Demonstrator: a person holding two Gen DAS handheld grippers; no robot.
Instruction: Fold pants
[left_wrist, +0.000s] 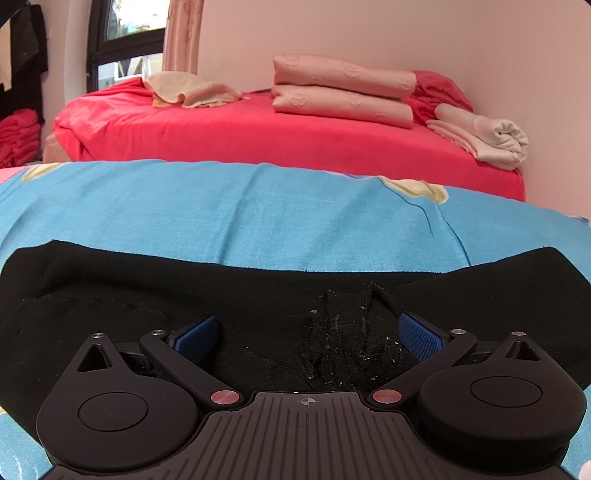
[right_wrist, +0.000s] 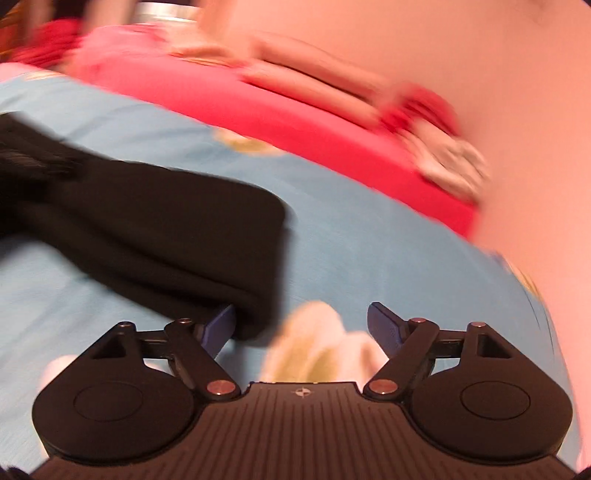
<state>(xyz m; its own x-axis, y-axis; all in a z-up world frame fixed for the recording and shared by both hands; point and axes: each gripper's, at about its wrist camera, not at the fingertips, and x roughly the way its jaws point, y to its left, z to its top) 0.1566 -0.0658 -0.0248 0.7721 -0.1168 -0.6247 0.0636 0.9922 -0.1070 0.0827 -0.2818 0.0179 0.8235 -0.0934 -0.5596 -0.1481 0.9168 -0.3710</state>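
- The black pants (left_wrist: 184, 295) lie spread across the blue floral sheet (left_wrist: 258, 206), which serves as the reference surface.
- Left gripper (left_wrist: 308, 332): it sits low over the pants, jaws wide apart, with a bunched, lint-flecked stretch of fabric lying between the two blue pads (left_wrist: 421, 338); nothing is clamped.
- Right gripper (right_wrist: 301, 326): jaws wide apart over the sheet, just beside one squared end of the pants (right_wrist: 166, 229). The near corner of that end lies against its left blue pad (right_wrist: 221, 328); the right-wrist view is motion-blurred, so contact cannot be confirmed.
- Beyond the far edge of the sheet stands a bed with a red cover (left_wrist: 258, 133).
- On the red cover rest two stacked pink folded blankets (left_wrist: 343, 92), a cream towel (left_wrist: 192, 90) and a rolled white cloth (left_wrist: 491, 138).
- A pink wall (left_wrist: 406, 33) rises behind the red cover.
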